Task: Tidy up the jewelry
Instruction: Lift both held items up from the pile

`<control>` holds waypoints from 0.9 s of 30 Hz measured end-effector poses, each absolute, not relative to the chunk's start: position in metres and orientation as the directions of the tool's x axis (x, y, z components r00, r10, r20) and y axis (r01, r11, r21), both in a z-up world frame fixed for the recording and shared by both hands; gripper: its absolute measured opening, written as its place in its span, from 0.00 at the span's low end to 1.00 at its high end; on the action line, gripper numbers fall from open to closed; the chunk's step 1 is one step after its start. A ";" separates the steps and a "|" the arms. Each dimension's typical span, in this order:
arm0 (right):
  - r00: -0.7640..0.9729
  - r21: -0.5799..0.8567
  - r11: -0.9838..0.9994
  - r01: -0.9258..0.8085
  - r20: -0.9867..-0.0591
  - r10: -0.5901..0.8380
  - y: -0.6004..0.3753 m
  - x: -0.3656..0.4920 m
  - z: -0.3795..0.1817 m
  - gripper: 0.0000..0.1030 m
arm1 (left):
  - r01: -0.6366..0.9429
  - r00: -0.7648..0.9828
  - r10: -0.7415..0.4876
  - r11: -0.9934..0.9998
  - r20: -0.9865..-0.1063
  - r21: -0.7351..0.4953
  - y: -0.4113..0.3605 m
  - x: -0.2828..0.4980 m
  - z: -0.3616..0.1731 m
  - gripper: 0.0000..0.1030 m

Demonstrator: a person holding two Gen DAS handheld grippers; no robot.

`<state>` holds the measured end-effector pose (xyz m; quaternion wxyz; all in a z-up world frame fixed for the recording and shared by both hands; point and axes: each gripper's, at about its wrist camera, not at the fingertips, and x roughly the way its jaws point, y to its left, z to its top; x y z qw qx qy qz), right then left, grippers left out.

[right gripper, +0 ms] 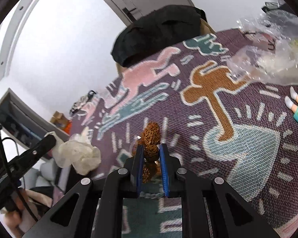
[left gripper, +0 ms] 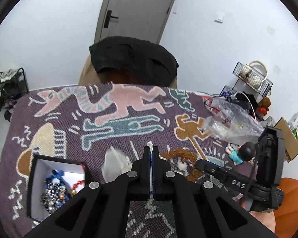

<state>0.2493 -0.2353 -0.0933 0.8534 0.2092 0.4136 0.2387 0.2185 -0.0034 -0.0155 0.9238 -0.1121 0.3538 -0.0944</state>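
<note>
My left gripper (left gripper: 151, 150) is shut on a crumpled white wrapper (left gripper: 115, 162), which hangs to the left of the fingers above the patterned cloth; the right wrist view shows the same wrapper (right gripper: 77, 154) dangling from the left gripper (right gripper: 49, 138). My right gripper (right gripper: 152, 148) is shut on a string of brown carved beads (right gripper: 152, 136), with its blue pads pressing a bead from both sides. In the left wrist view the brown beads (left gripper: 180, 154) trail on the cloth by the right gripper (left gripper: 198, 163). An open black box (left gripper: 34, 178) at lower left holds blue, silver and red jewelry (left gripper: 53, 190).
A patterned purple cloth (left gripper: 109, 130) covers the table. Clear plastic bags (left gripper: 232, 123), a small doll (left gripper: 240, 152) and a cardboard box (left gripper: 288, 138) crowd the right side. A black garment (left gripper: 133, 59) drapes a chair behind the table's far edge. A wire rack (left gripper: 252, 77) stands at far right.
</note>
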 end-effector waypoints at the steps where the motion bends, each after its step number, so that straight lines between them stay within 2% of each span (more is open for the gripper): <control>1: 0.546 0.557 0.794 -0.244 -0.598 0.587 -0.234 0.248 -0.089 0.16 | 0.093 0.736 -0.251 0.957 -0.629 -0.274 -0.001 0.216 -0.013 0.00; 17: 0.561 0.561 0.741 -0.368 -0.502 0.658 -0.211 0.224 -0.032 0.16 | 0.052 0.791 -0.202 0.962 -0.577 -0.267 0.043 0.188 0.014 0.00; 27: 0.549 0.530 0.723 -0.443 -0.477 0.687 -0.180 0.211 -0.005 0.16 | -0.029 0.791 -0.141 0.964 -0.595 -0.266 0.081 0.174 0.004 0.00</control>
